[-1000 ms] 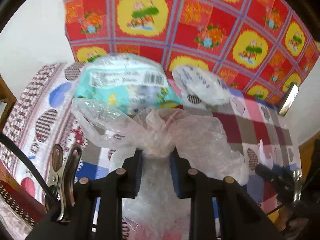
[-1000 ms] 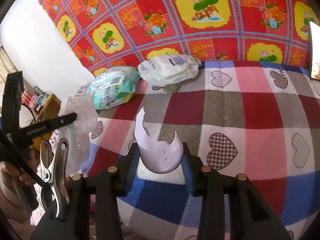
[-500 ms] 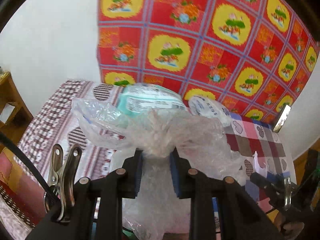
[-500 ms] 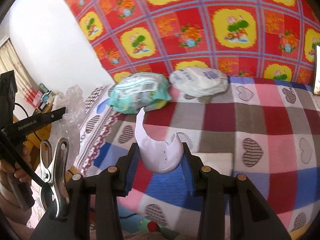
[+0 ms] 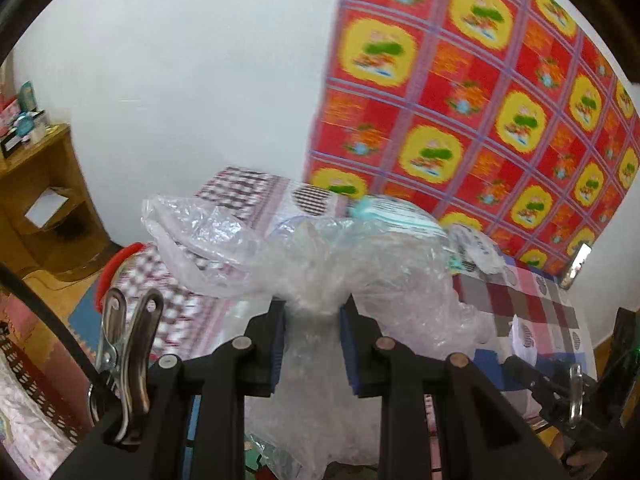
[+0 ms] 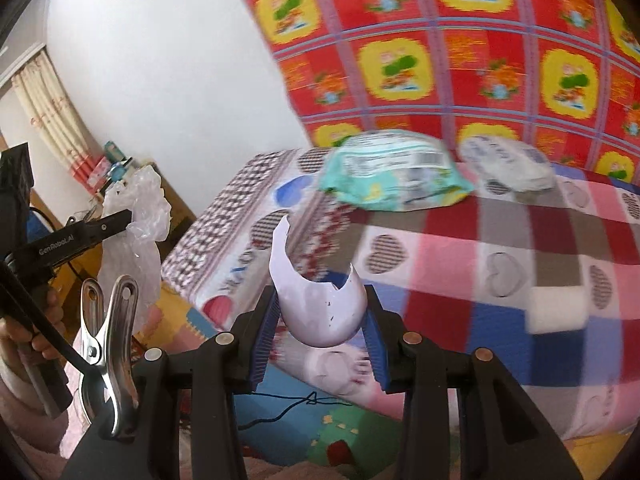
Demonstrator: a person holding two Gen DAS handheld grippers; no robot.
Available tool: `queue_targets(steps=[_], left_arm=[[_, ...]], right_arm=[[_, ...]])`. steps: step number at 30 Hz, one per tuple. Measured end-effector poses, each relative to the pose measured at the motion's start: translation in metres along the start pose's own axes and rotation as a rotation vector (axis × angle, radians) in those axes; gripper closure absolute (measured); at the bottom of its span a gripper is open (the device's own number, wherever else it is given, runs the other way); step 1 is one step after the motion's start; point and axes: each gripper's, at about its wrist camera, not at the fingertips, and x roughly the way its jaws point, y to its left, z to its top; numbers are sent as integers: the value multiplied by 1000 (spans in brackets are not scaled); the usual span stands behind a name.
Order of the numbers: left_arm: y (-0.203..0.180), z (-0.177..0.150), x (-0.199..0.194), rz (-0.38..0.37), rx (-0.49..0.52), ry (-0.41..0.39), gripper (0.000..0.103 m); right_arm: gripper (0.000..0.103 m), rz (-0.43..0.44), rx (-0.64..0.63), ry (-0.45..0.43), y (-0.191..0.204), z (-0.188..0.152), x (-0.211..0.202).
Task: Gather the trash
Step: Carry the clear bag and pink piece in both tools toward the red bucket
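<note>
Up front in the left wrist view, we see the left gripper clenched on a crumpled clear plastic bag, its blue pads pinching the gathered neck while the loose film billows out above and to both sides. Beyond it lies the bed with its checked, heart-printed cover. A teal wipes pack and a white packet sit near the far edge, partly hidden behind the film and blurred. A red and yellow patterned cloth hangs on the wall behind, and a wooden shelf stands at the left. At the lower right edge, what is probably the other gripper shows dark against the bed.

Turning to the right wrist view, we see the right gripper grasping a torn white paper scrap, curved like a cup between the pads, with one pointed strip rising on its left. It hangs in the air, above the near corner of the bed. The wipes pack and the packet lie side by side on the cover. At the left, a hand holds the left gripper, from which the plastic bag droops.
</note>
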Motion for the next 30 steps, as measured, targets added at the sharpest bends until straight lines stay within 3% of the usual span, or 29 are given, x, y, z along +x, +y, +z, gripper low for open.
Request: queue_targets(steps=[13,22,30], left_arm=[[143,23,-14,176,-89,-41,77],[228,52,17,290,-213,-31,77],[289,70,71,325,-308,19,77]], right_arm=[[62,105,-139,68,89,34,67],[62,208,-214,65,132,84,132],[62,207,-241,125,157,115,185]])
